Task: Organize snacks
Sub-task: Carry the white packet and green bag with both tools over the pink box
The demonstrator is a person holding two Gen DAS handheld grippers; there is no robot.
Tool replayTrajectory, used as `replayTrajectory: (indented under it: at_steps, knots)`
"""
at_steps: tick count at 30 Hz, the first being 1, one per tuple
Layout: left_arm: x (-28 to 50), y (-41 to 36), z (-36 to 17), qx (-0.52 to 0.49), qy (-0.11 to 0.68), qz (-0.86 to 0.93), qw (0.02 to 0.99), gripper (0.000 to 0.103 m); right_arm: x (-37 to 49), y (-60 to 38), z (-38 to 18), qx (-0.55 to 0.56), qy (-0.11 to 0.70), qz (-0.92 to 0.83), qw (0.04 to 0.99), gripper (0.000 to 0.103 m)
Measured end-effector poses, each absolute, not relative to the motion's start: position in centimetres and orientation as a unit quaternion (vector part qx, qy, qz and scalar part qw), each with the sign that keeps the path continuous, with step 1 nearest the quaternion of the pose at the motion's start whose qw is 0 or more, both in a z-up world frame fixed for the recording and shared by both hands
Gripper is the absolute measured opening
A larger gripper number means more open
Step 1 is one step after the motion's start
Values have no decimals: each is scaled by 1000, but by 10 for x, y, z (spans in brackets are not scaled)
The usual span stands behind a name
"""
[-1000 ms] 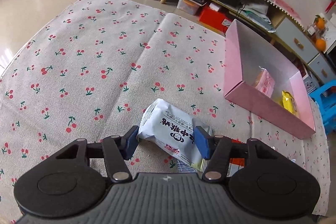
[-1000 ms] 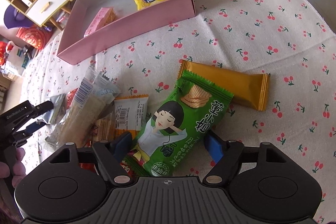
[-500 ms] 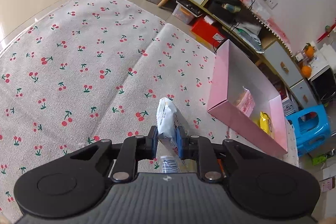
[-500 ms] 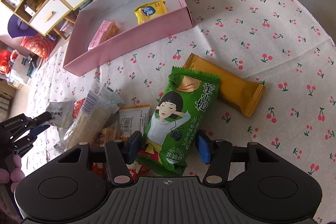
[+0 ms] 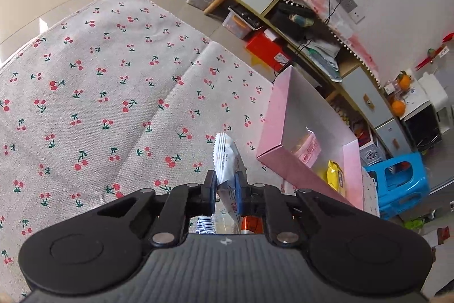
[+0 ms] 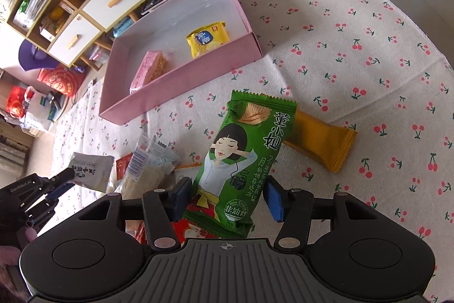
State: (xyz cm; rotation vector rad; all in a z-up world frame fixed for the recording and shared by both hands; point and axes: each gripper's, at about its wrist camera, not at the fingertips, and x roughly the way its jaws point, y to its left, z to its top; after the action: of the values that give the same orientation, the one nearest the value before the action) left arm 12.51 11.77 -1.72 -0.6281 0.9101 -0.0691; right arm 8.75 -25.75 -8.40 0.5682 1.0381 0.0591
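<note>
left gripper (image 5: 226, 190) clamped on white crinkle-edged snack packet (image 5: 228, 161) | right gripper (image 6: 224, 199) gripping green chip bag (image 6: 244, 158) | only right view shows orange wrapper (image 6: 320, 144) beside open pink cardboard box (image 6: 181, 81)

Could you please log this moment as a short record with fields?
left gripper: shut on white packet
right gripper: shut on green bag
pink box: holds yellow packet and pink wafer pack
on cloth: orange bar, small pile of snacks
</note>
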Motion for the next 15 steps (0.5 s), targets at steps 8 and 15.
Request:
replayTrajectory:
  at_steps: [8, 15]
  knots:
    - [124, 119, -9, -312, 419, -42, 852, 12, 90, -263, -73, 286, 475, 38, 831, 54]
    - [128, 113, 3, -325, 403, -59, 854, 12, 99, -269, -58, 303, 448, 42, 840, 54]
